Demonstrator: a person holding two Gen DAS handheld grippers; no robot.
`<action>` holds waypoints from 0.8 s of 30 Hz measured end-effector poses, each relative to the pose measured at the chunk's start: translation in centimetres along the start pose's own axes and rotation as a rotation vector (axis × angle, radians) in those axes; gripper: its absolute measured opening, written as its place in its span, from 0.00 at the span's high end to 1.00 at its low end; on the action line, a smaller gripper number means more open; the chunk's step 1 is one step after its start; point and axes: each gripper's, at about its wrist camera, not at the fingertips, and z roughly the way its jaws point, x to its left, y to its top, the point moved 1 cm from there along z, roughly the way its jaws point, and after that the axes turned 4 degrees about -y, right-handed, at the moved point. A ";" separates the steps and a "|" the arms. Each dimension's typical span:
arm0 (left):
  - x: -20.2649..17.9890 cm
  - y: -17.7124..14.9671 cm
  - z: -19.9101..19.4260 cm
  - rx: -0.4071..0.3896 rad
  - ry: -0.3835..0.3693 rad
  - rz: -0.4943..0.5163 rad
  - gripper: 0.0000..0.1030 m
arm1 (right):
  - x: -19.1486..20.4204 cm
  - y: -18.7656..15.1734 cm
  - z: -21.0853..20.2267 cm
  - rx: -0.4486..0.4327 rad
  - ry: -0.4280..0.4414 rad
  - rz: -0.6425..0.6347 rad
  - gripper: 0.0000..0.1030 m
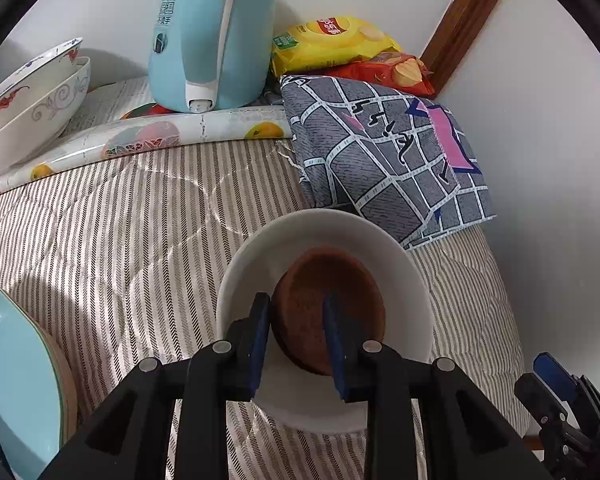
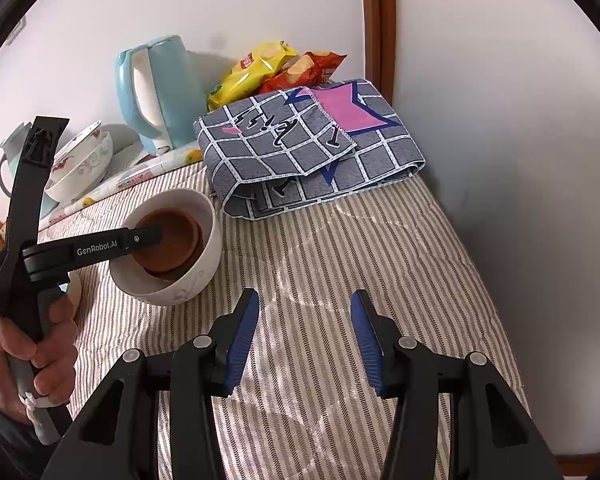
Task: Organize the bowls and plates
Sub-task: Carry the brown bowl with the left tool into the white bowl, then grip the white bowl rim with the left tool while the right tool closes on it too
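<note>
A white bowl [image 1: 260,264] stands on the striped quilt with a small brown bowl [image 1: 348,280] nested inside it. My left gripper [image 1: 296,340] is open, its jaws straddling the near rim of the brown bowl, inside the white bowl. In the right wrist view the left gripper [image 2: 156,236] reaches into the white bowl [image 2: 204,256] over the brown bowl [image 2: 172,240]. My right gripper [image 2: 304,336] is open and empty above the quilt, to the right of the white bowl. Two patterned bowls [image 1: 32,100] are stacked at the back left.
A light blue kettle [image 1: 212,36] stands at the back on a fruit-print mat [image 1: 148,136]. Yellow and red snack bags [image 1: 340,48] lie by the wall. A folded grey checked cloth [image 1: 388,156] lies at the right. A light blue plate [image 1: 16,380] sits at the near left.
</note>
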 end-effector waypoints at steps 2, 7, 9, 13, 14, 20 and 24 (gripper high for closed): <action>-0.1 -0.1 -0.3 -0.003 0.008 0.003 0.75 | 0.1 0.0 0.0 -0.001 0.005 0.002 0.54; -0.2 -0.2 -1.3 -0.018 0.020 0.017 0.73 | 0.5 0.1 0.3 0.001 0.030 0.006 0.54; 0.0 -0.1 -2.0 -0.033 0.019 0.008 0.73 | 0.8 0.4 0.6 0.010 0.045 0.006 0.54; 0.7 0.1 -3.6 -0.069 0.029 -0.009 0.73 | 1.7 1.4 1.0 0.004 0.065 -0.004 0.54; 0.9 0.1 -3.9 -0.075 0.033 -0.014 0.73 | 1.9 1.6 1.1 0.003 0.068 -0.007 0.54; 2.9 -0.1 -3.8 -0.060 0.056 -0.062 0.73 | 3.9 3.1 2.7 0.021 0.102 -0.029 0.54; 3.8 -0.4 -3.2 -0.042 0.046 -0.081 0.73 | 5.2 3.8 4.2 0.036 0.106 -0.042 0.58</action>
